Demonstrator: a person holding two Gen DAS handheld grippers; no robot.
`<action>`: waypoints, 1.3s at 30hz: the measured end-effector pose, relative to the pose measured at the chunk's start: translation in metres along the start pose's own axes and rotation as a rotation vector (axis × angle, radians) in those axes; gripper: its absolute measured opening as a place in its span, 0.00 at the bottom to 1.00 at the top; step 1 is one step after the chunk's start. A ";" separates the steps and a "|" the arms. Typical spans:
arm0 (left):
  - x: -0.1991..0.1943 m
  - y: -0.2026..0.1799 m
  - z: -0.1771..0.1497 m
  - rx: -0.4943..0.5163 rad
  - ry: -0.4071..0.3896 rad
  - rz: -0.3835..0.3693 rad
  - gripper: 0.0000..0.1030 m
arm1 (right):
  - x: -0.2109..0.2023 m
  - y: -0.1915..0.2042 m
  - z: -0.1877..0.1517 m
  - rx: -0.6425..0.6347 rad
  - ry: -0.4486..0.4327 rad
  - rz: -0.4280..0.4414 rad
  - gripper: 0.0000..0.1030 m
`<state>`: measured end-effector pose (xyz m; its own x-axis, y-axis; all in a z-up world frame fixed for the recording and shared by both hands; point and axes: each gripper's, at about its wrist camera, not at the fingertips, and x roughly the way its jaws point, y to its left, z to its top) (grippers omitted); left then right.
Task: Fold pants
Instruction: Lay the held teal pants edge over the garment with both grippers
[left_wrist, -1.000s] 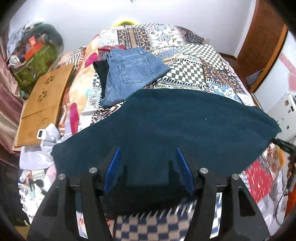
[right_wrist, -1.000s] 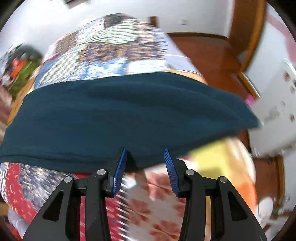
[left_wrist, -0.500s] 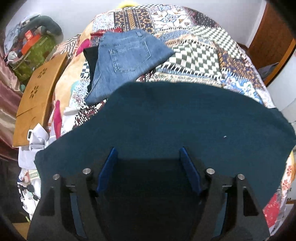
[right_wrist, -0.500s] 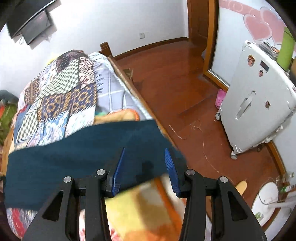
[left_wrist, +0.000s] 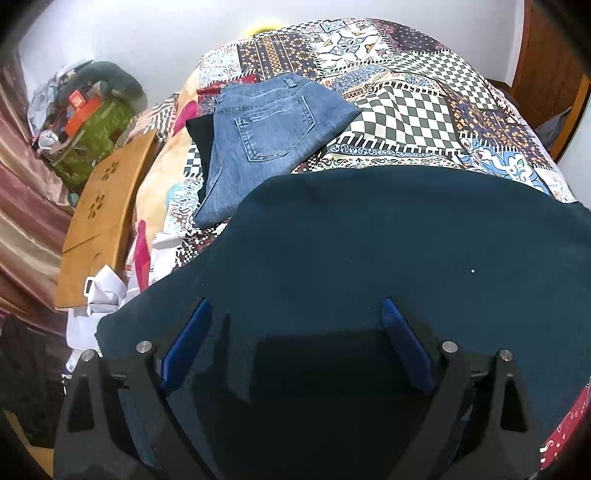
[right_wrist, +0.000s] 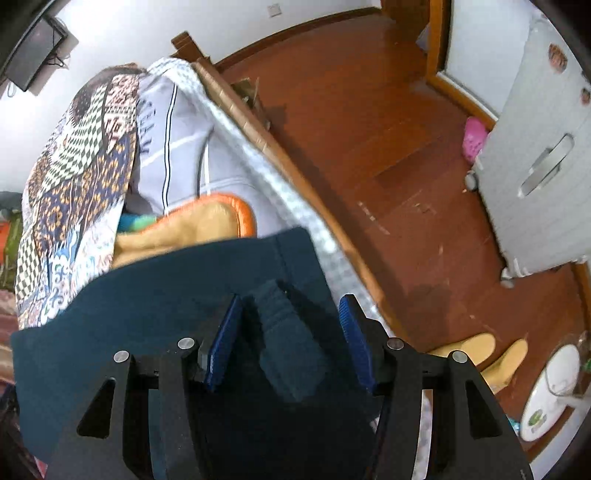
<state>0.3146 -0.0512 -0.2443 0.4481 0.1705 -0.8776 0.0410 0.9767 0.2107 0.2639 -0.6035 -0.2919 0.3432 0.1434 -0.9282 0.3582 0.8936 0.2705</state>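
Pants (left_wrist: 388, 236) lie crosswise under both your grippers, long axis left to right on the bed (left_wrist: 424, 96). Right gripper (right_wrist: 290, 321), fingers spread, straddles a raised fold at the end by the bed's edge; left gripper (left_wrist: 293, 321), fingers spread, holds nothing.

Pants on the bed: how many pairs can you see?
3, perhaps more hidden. Dark teal pants lie spread nearest, under both open grippers. Folded blue jeans lie beyond them, resting on a black folded garment, probably pants, peeking out at their left.

Home bedroom, patchwork-quilted bed (left_wrist: 424, 107), folded jeans (left_wrist: 269, 136), wooden floor (right_wrist: 369, 122), probably a wall-mounted TV (right_wrist: 33, 55)
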 end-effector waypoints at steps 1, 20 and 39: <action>0.000 -0.001 0.000 -0.001 -0.002 0.006 0.92 | 0.000 0.000 -0.003 -0.006 -0.006 0.017 0.37; -0.005 -0.011 -0.002 0.010 -0.013 0.066 0.92 | -0.035 0.039 0.009 -0.178 -0.300 -0.184 0.09; -0.011 -0.004 -0.014 0.003 0.002 -0.020 0.92 | -0.029 0.080 -0.039 -0.244 -0.103 -0.108 0.53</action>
<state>0.2974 -0.0548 -0.2415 0.4456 0.1510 -0.8824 0.0526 0.9795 0.1942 0.2489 -0.5192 -0.2531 0.4054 0.0092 -0.9141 0.1817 0.9792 0.0904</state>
